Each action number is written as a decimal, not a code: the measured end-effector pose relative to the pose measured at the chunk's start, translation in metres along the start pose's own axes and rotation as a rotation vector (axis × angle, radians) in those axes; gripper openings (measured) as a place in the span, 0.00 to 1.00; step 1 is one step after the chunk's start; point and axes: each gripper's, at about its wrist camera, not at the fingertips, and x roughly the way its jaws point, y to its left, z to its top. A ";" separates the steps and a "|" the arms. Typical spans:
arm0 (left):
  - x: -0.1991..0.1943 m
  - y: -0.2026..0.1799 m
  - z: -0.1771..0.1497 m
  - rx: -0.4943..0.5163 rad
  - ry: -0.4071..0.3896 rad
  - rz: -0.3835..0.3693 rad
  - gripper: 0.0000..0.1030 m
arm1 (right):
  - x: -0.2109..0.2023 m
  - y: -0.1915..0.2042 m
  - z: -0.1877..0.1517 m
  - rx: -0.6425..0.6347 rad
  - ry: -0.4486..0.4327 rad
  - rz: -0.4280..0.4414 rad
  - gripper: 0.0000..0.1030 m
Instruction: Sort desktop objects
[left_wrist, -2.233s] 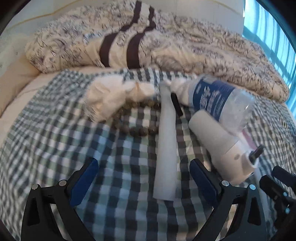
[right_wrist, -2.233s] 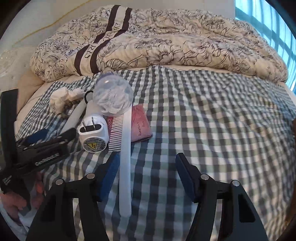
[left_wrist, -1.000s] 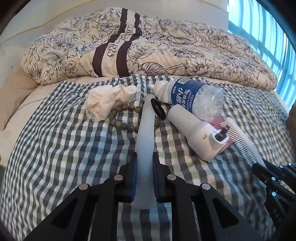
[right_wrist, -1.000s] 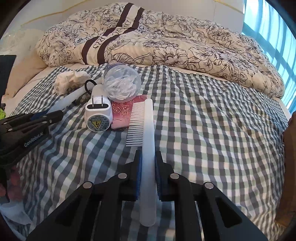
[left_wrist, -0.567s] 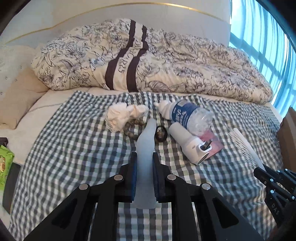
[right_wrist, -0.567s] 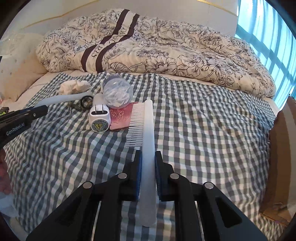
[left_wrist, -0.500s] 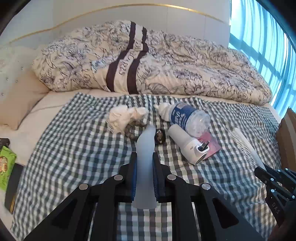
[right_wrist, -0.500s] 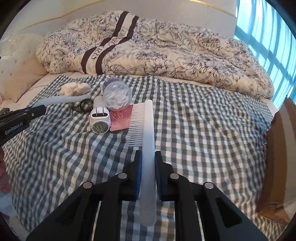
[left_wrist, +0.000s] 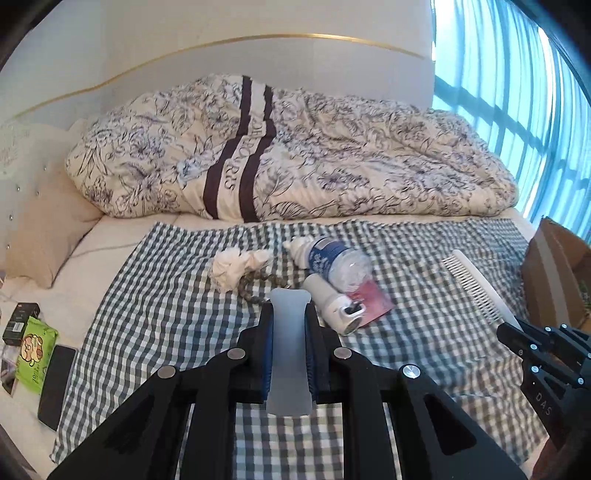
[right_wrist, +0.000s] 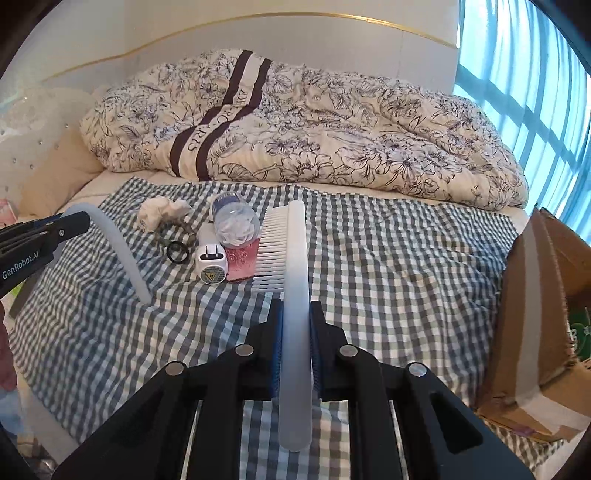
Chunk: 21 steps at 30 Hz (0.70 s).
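Up above the bed (left_wrist: 110, 240), two claws. Left claw (left_wrist: 289, 328) squeezed tight on a pale blue strip (left_wrist: 288, 350), held off the checked cloth (left_wrist: 155, 295). Right claw (right_wrist: 295, 321) squeezed tight on a white comb (right_wrist: 291, 258), teeth pointing left, also lifted. Down on the cloth, close together: water bottle (left_wrist: 332, 258), white plug (left_wrist: 332, 306), pink card (left_wrist: 371, 301), beads (left_wrist: 255, 284), crumpled white cloth (left_wrist: 232, 266), black ring (right_wrist: 178, 252). Cardboard box (right_wrist: 546, 314) off to the right.

Bright daylight comes in from the window (left_wrist: 524, 122) by the bed's right edge; both pictures bend and darken at their corners.
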 end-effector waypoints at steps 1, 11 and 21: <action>-0.004 -0.003 0.001 0.004 -0.005 0.000 0.14 | -0.004 -0.002 0.000 0.001 -0.005 -0.001 0.12; -0.046 -0.057 0.020 0.059 -0.052 -0.028 0.14 | -0.049 -0.041 -0.001 0.042 -0.049 -0.006 0.12; -0.067 -0.158 0.035 0.162 -0.090 -0.102 0.14 | -0.090 -0.118 -0.011 0.118 -0.082 -0.060 0.12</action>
